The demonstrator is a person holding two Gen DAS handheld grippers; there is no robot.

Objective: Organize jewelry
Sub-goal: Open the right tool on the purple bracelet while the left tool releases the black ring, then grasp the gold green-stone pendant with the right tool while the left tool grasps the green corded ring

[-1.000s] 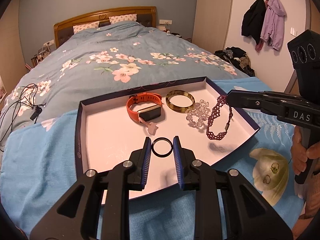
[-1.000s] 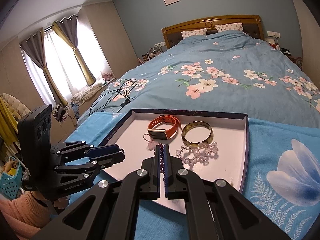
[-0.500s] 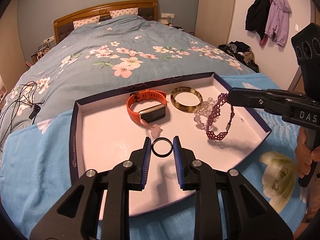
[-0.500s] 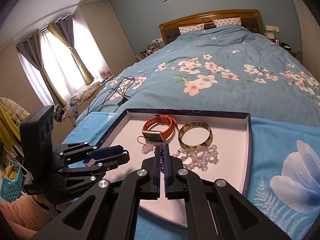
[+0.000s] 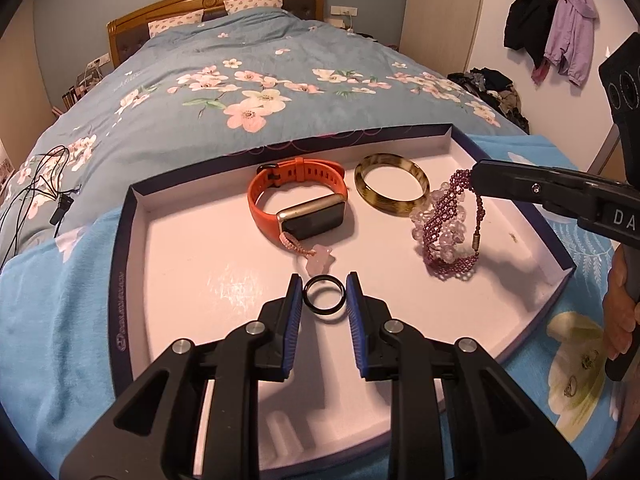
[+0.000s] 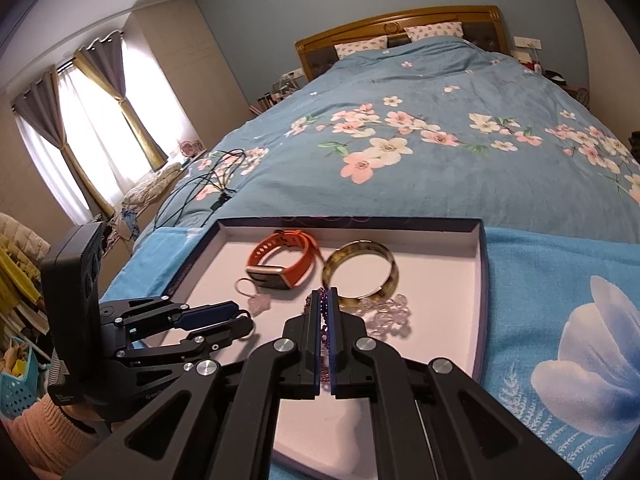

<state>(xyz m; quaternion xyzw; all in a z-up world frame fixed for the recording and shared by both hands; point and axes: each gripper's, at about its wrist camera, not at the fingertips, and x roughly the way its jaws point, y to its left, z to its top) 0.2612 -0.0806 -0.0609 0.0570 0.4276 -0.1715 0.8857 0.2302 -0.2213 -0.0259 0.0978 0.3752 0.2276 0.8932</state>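
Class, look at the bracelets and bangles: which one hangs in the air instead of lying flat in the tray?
The purple beaded bracelet, pinched by the right gripper, hangs above the tray.

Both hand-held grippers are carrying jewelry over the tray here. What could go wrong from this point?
1. The purple bracelet, pinched at one end by the right hand-held gripper, dangles right by the clear beads; it may snag or drag them.
2. The left hand-held gripper holds the black ring only by its edges, so it could pop out and roll.
3. The ring hangs close to the pink charm, so lowering there may knock it.
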